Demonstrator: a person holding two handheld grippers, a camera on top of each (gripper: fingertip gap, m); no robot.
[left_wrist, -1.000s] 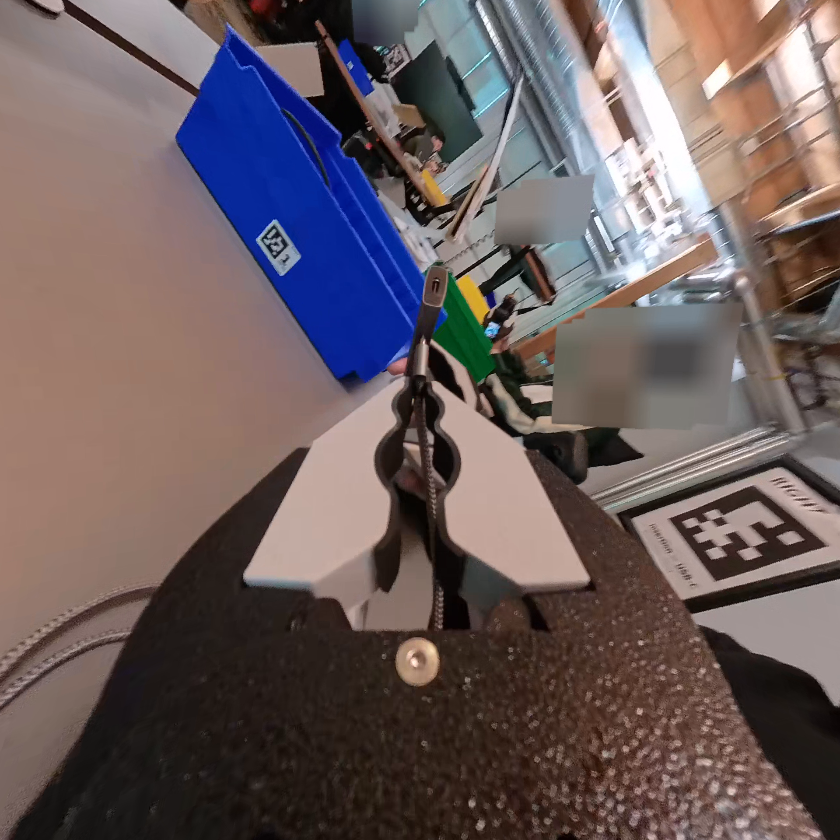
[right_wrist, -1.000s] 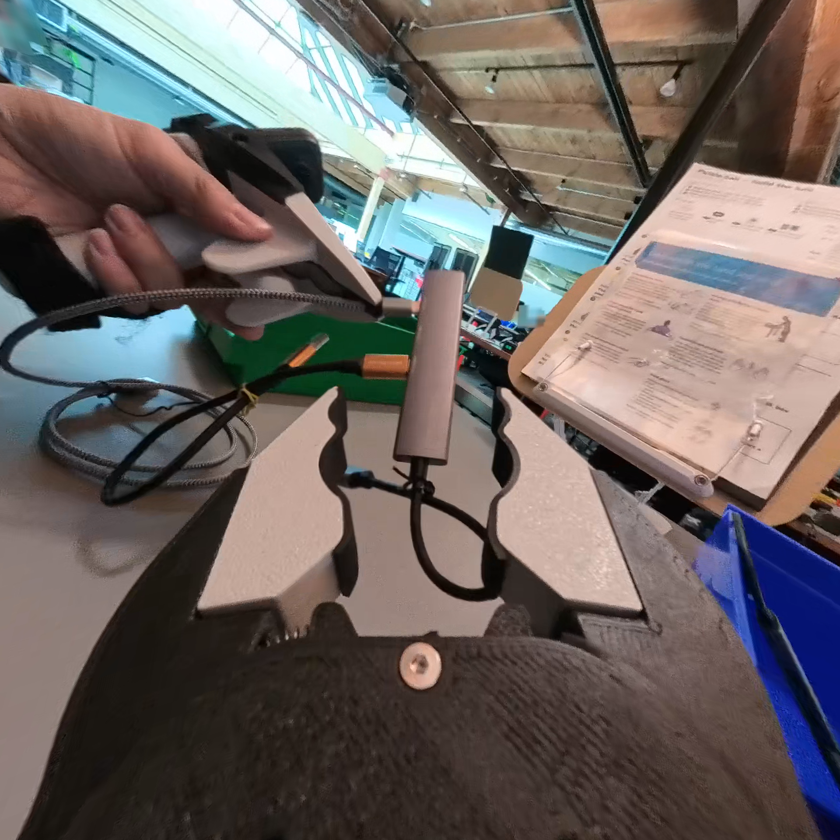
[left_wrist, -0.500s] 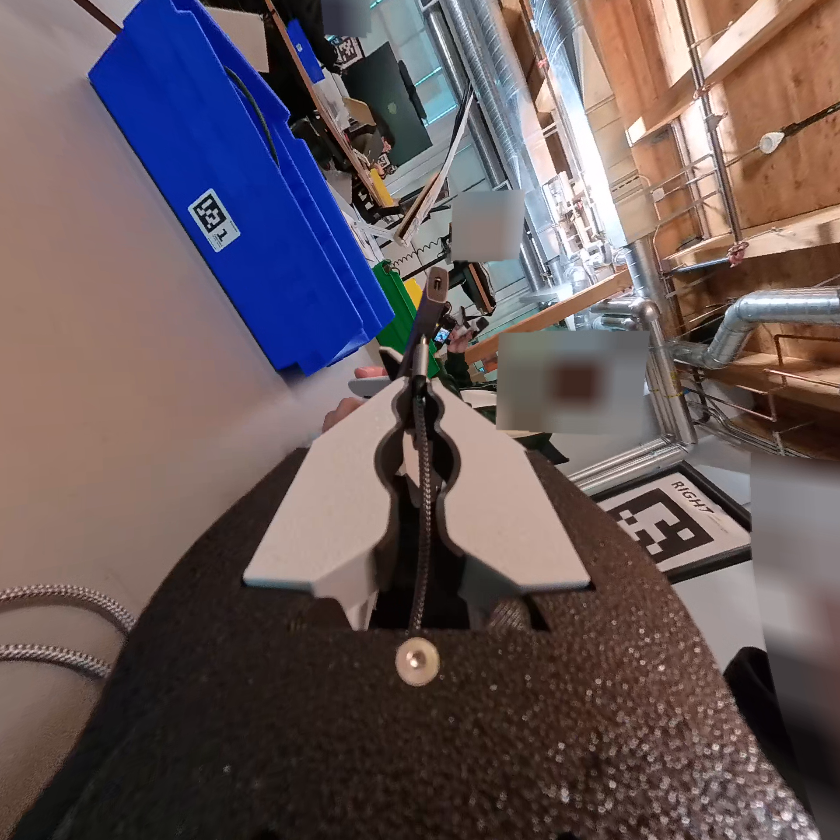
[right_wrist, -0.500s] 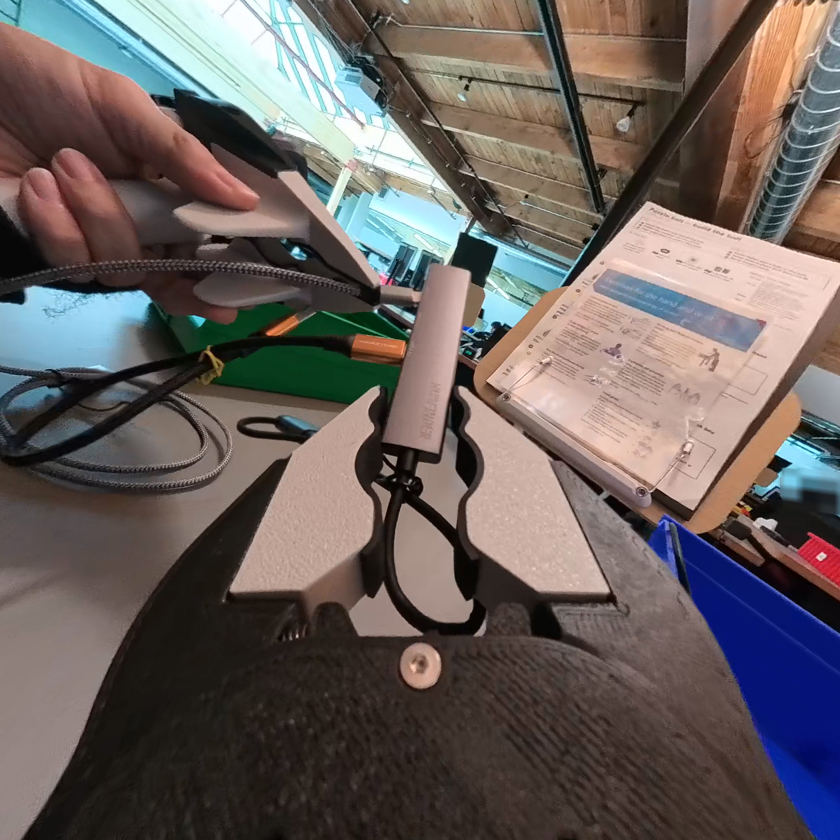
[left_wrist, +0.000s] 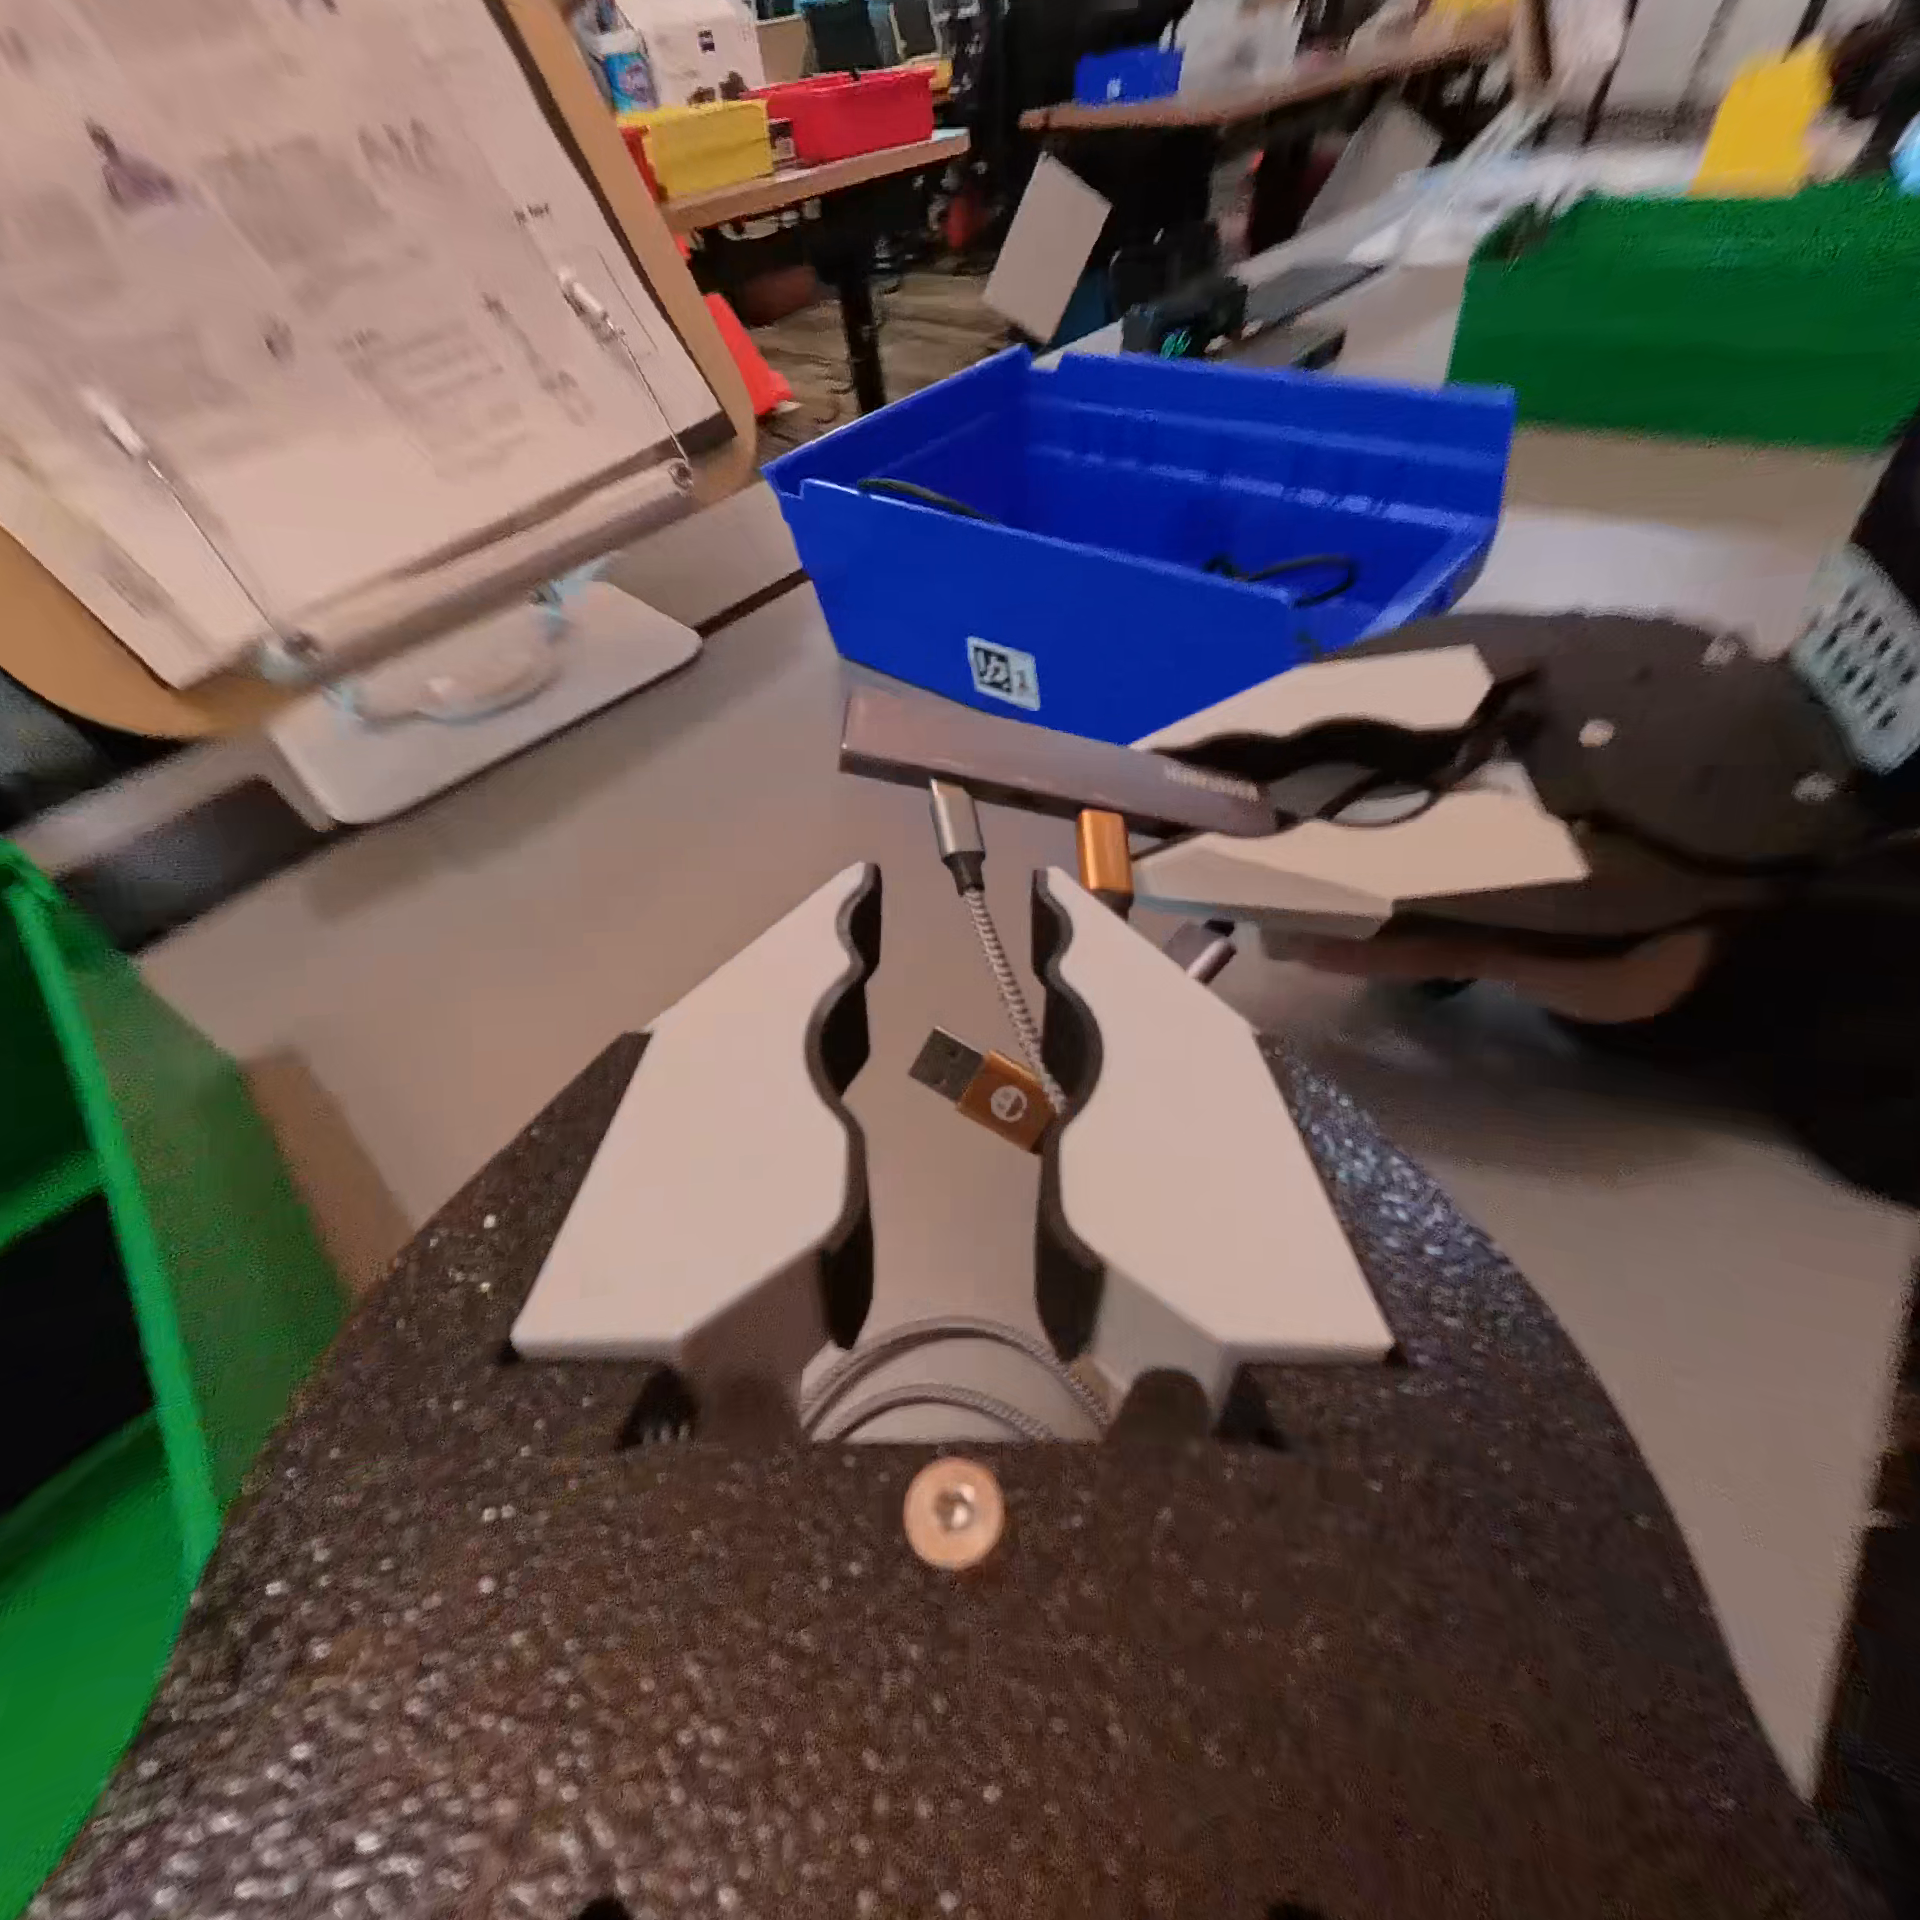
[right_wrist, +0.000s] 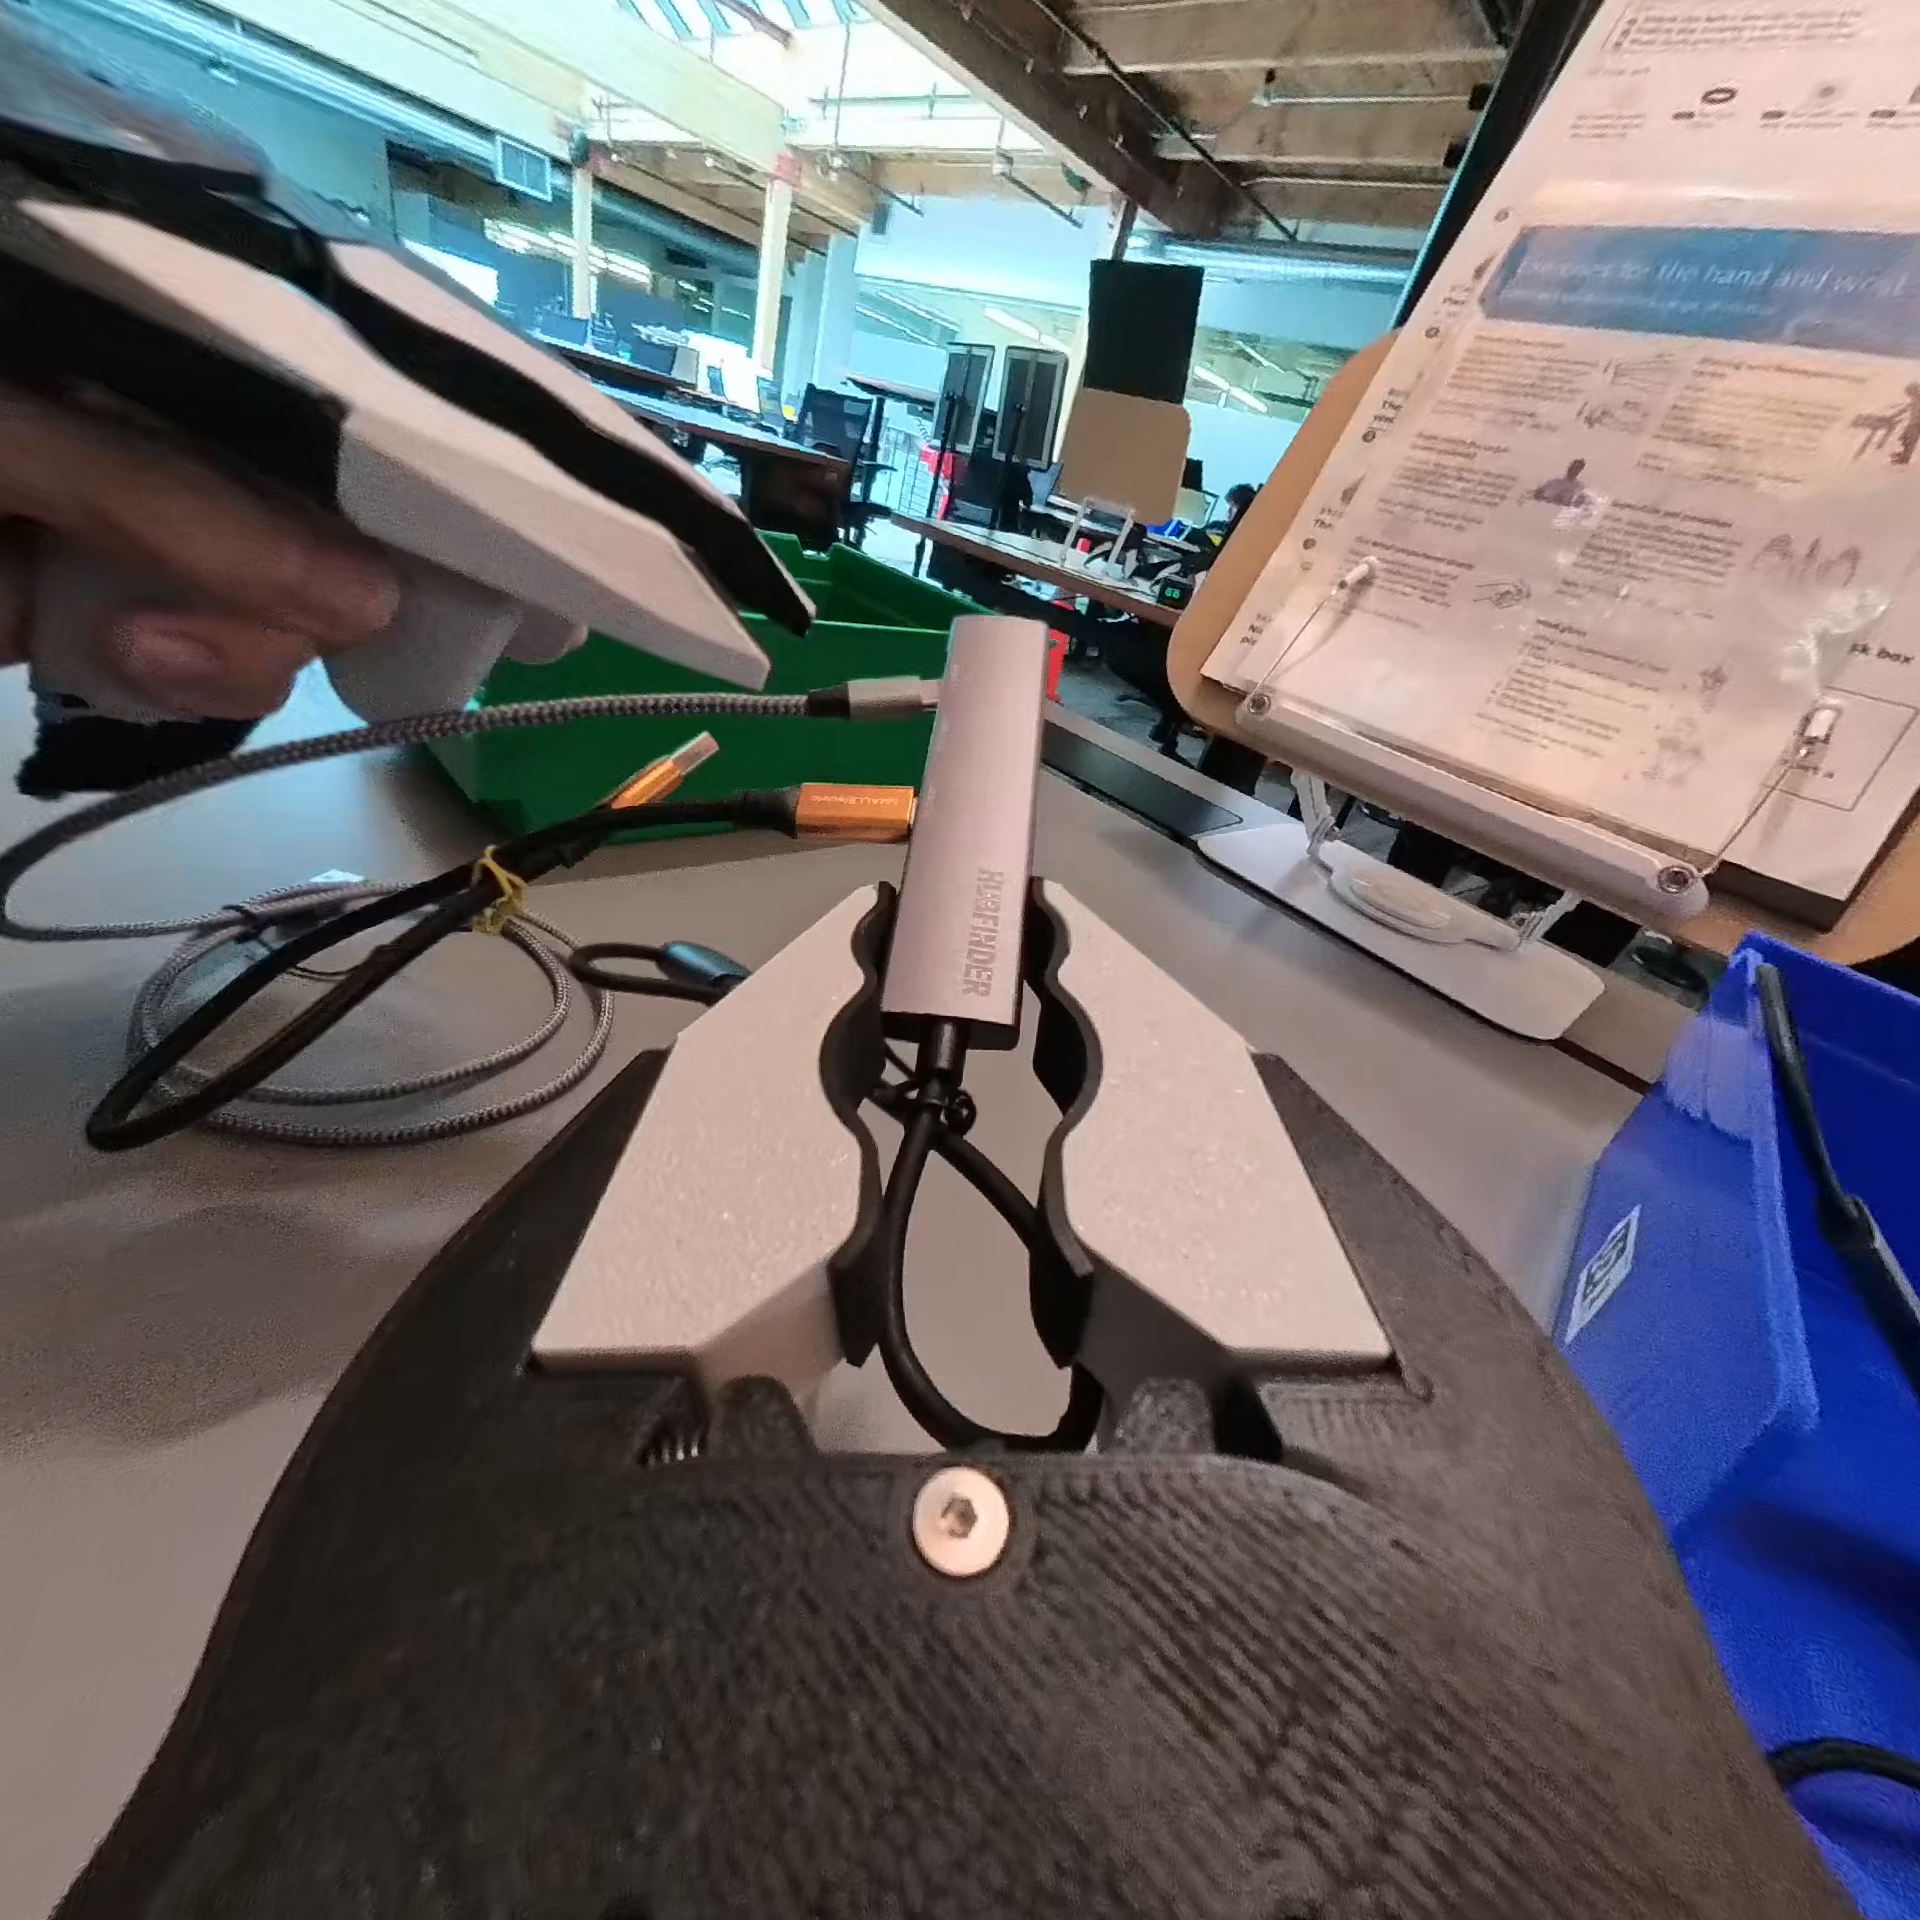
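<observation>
Between the fingers of the right gripper (right_wrist: 956, 914) sits a slim grey hub (right_wrist: 971, 821), clamped by its lower end and pointing up and away from the camera — its own short black lead (right_wrist: 935, 1226) loops back between the fingers. Two plugs sit in the hub's left side: a grey braided cable (right_wrist: 499, 717) higher up and an orange-collared black cable (right_wrist: 727, 810) below it. Both cables run off to the left and down onto the grey surface (right_wrist: 260, 1247), where the braided one lies in a coil.

In the left wrist view the left gripper (left_wrist: 956, 894) is levelled just below the hub (left_wrist: 1049, 769), its fingers parted with a clear gap and gripping nothing. The braided cable (left_wrist: 1003, 987) hangs through that gap, and a loose orange plug (left_wrist: 987, 1086) dangles there too, near the right finger. In the right wrist view the left gripper (right_wrist: 769, 644) comes in from the upper left, tilted downward, a hand (right_wrist: 187, 592) wrapped round its handle.

A blue bin (left_wrist: 1143, 540) stands on the surface beyond the hub, a green bin (right_wrist: 665, 717) farther left, and a document stand (right_wrist: 1558, 623) holds printed sheets to the right.
</observation>
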